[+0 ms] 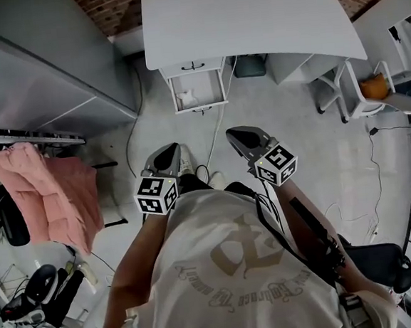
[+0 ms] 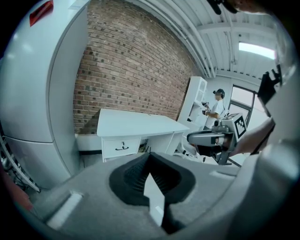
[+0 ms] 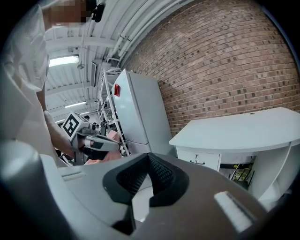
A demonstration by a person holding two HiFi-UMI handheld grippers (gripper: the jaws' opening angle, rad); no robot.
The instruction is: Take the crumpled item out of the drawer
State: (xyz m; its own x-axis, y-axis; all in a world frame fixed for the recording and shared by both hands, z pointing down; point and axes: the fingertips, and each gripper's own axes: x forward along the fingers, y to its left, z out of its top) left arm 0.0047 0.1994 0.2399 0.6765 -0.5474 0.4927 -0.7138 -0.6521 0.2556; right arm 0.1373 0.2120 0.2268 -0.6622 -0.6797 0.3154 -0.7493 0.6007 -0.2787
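— Where the drawer [image 1: 220,85] stands pulled out from under the white desk [image 1: 250,20], I see the crumpled item [image 1: 187,95]. It is a small white lump, and it lies inside on the drawer bottom, more to its left side.

— And your grippers, are they near it?

— No, both are well apart from it. In the head view they hang over the pale floor [image 1: 296,137], just in front of the person's chest, and they point toward the desk. The left gripper [image 1: 170,151] is on the left and the right gripper [image 1: 236,133] is beside it, each with its marker cube at the back.

— What do the jaws do?

— Both pairs are clenched. In the left gripper view the ribbed pads [image 2: 135,176] meet at the tip and nothing is between them. In the right gripper view it is the same: the pads are together and hold nothing.

— Can you see into the drawer from those two views?

— No (only its front with a dark handle shows there), so the item I see from the head view alone.

— What else is around?

— A pink jacket [image 1: 51,194] hangs at the left. A white chair [image 1: 349,90] with something orange [image 1: 374,88] on it stands right of the desk. A brick wall [image 1: 113,7] is behind the desk.
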